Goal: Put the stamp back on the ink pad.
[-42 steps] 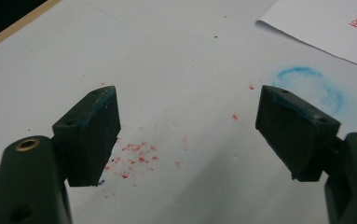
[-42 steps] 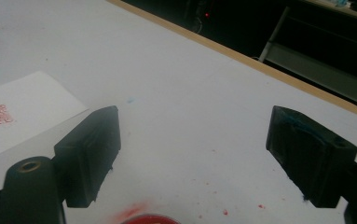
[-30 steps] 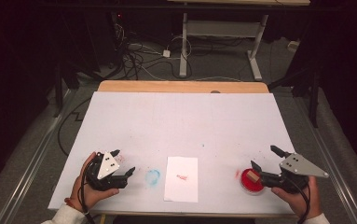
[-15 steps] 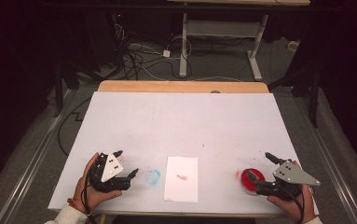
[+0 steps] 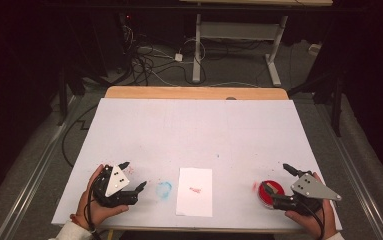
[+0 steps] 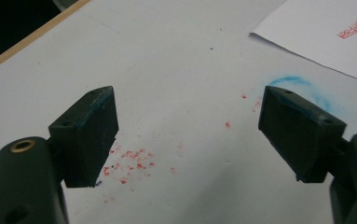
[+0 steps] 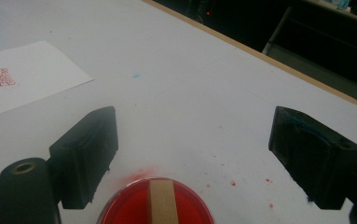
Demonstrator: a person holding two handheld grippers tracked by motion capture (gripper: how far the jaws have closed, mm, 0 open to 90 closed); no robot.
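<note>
A white sheet of paper (image 5: 195, 191) lies near the table's front edge, with a small red stamp mark (image 5: 195, 189) on it; the paper (image 6: 325, 37) and the paper (image 7: 22, 79) also show in the gripper views. A round red ink pad (image 5: 270, 192) with a tan strip across it sits at the front right, and the pad (image 7: 157, 203) lies low between the jaws in the right gripper view. My right gripper (image 5: 275, 178) is open above the pad and holds nothing. My left gripper (image 5: 133, 176) rests open at the front left, empty, over red specks (image 6: 129, 161).
A blue smudge (image 5: 164, 190) marks the white table top (image 5: 194, 135) between the left gripper and the paper. A wooden strip (image 5: 194, 93) runs along the table's far edge. Cables and a desk frame (image 5: 239, 45) stand on the floor beyond.
My right gripper has drawn back toward the front edge and now sits lower over the red pad. My left gripper shifted slightly right and forward. Both stayed open.
</note>
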